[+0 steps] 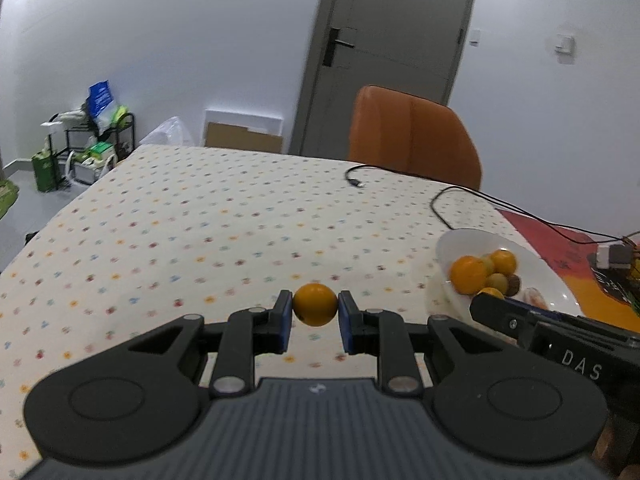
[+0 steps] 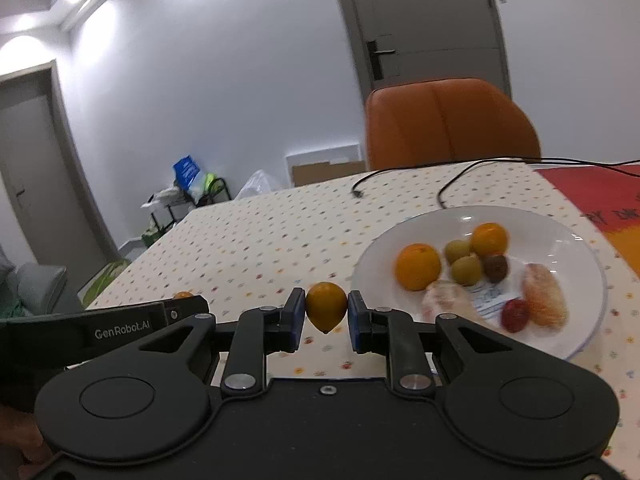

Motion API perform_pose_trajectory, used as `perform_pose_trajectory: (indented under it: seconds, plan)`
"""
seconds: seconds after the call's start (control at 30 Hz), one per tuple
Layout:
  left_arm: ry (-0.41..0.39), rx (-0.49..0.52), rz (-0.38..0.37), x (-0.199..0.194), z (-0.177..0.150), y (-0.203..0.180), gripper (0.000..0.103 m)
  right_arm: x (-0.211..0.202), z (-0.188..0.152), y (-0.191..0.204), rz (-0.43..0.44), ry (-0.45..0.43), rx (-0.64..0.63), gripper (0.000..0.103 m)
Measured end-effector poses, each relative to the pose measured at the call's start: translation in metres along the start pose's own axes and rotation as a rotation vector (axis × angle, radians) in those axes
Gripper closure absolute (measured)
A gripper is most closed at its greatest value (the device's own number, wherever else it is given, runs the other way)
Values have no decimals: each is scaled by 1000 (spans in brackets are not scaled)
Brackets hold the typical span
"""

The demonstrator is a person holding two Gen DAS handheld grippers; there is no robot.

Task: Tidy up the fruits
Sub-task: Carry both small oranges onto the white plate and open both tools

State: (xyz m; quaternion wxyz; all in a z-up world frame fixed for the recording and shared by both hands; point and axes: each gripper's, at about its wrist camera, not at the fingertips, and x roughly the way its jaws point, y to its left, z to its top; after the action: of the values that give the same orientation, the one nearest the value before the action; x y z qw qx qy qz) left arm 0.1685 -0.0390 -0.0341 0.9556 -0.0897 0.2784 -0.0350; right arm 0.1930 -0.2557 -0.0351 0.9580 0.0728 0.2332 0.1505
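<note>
Gripping round orange kumquat [image 1: 315,305], left fingers [image 1: 285,316]; right fingers [image 2: 295,314] clasping pointed yellow-orange fruit [image 2: 326,306].

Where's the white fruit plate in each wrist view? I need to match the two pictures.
Left wrist view: white plate at the right edge, partly hidden by the right claw.
Right wrist view: the plate sits right of centre, in full view.
Shared landmark: the orange chair behind the table.
</note>
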Motion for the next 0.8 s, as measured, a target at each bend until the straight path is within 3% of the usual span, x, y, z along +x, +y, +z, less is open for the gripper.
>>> perform_pose_trajectory:
  seconds: [0.8]
  plan:
    - [-12,118,-79,17,8,-77,80,-22,0,-76,-80,-67,118,82]
